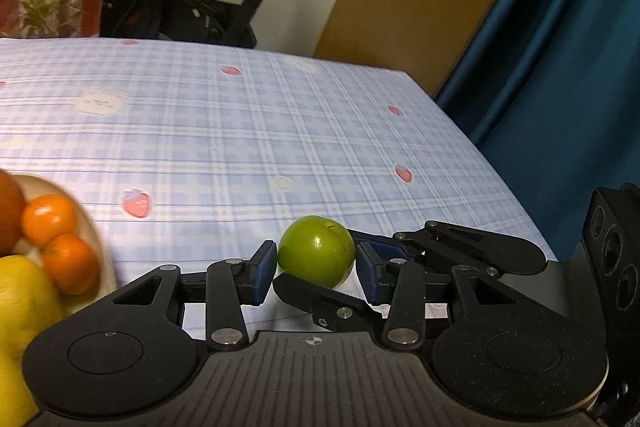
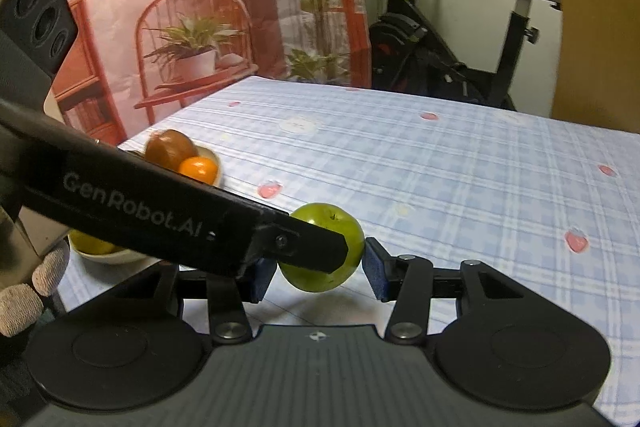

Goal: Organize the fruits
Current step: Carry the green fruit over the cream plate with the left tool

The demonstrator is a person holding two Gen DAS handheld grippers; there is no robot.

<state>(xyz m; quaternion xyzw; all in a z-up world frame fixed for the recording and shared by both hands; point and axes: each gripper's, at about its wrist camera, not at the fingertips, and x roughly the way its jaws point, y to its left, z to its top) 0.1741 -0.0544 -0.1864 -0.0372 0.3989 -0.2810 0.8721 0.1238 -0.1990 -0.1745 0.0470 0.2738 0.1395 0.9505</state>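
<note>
Left and right wrist views over a checked-cloth worktop (image 1: 280, 115). A green apple (image 1: 316, 251) sits between the fingers of both devices. In the right wrist view the left gripper (image 2: 320, 251) crosses from the left, one black finger (image 2: 312, 247) lying over the apple's front and hiding the right gripper's (image 2: 320, 269) left pad contact. In the left wrist view a finger (image 1: 320, 297) of the right gripper passes under the apple, hiding its base, so whether it rests on the cloth cannot be told. The left gripper (image 1: 316, 267) is nearly closed, its blue pads (image 1: 266, 271) against the apple's sides. The right gripper's fingers are likewise narrow, the right pad (image 2: 374, 273) touching the fruit. A bowl (image 1: 96, 227) of oranges (image 1: 48, 219) and a yellow fruit (image 1: 24, 299) is cut off at the left edge and blurred.
</note>
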